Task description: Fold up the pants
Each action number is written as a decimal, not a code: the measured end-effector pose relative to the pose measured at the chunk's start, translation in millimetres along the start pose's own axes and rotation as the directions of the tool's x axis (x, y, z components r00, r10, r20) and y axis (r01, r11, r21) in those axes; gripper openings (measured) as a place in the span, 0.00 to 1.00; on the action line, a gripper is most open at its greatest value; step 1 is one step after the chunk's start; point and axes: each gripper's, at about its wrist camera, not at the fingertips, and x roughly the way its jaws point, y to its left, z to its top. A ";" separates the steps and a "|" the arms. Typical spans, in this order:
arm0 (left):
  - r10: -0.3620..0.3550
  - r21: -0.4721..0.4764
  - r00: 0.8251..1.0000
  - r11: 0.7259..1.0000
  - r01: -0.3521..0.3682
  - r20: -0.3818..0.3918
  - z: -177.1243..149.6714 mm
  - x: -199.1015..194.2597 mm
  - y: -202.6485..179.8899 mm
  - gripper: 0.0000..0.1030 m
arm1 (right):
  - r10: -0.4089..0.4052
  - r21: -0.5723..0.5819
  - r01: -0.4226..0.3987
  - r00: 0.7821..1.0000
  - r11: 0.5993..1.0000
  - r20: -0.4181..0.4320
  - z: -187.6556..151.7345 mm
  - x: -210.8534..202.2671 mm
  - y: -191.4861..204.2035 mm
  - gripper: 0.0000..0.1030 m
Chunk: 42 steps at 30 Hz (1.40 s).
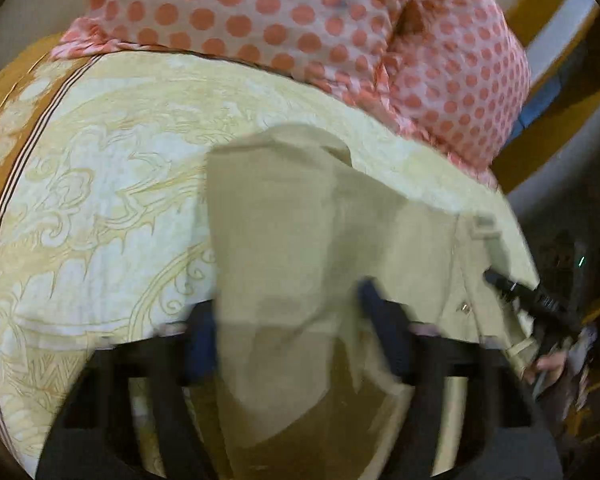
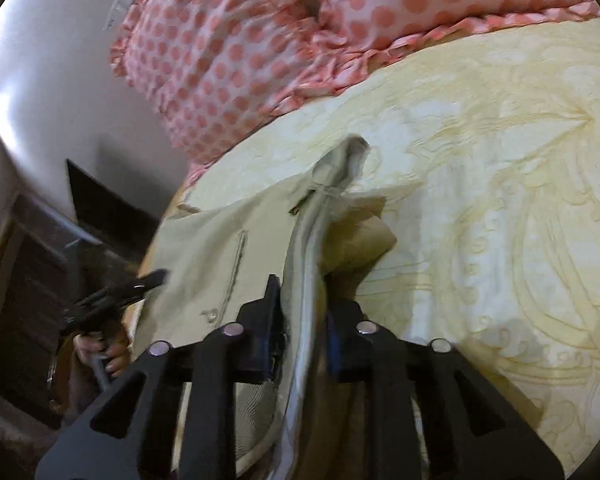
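Beige pants (image 1: 300, 216) lie partly on a cream patterned bedspread (image 1: 100, 184). In the left wrist view my left gripper (image 1: 288, 332) stands wide open, and a fold of the pants hangs loosely between its blurred blue-padded fingers (image 1: 380, 316). In the right wrist view my right gripper (image 2: 300, 312) is shut on the waistband edge of the pants (image 2: 312, 232), which runs up between the fingers. The fly and button (image 2: 212, 314) face left. The left gripper also shows in the right wrist view (image 2: 120, 296), at the left beside the pants.
Pink pillows with orange dots (image 1: 300, 12) lie at the head of the bed, also in the right wrist view (image 2: 228, 48). A white wall (image 2: 60, 80) and dark furniture (image 2: 40, 280) stand left of the bed. The bedspread (image 2: 500, 200) extends right.
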 end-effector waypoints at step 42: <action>0.380 0.105 0.884 0.902 -0.420 0.270 -99.9 -33.2 -82.8 0.97 | -0.376 -0.183 0.411 0.905 0.893 0.198 -67.2 -15.1 112.0 0.98</action>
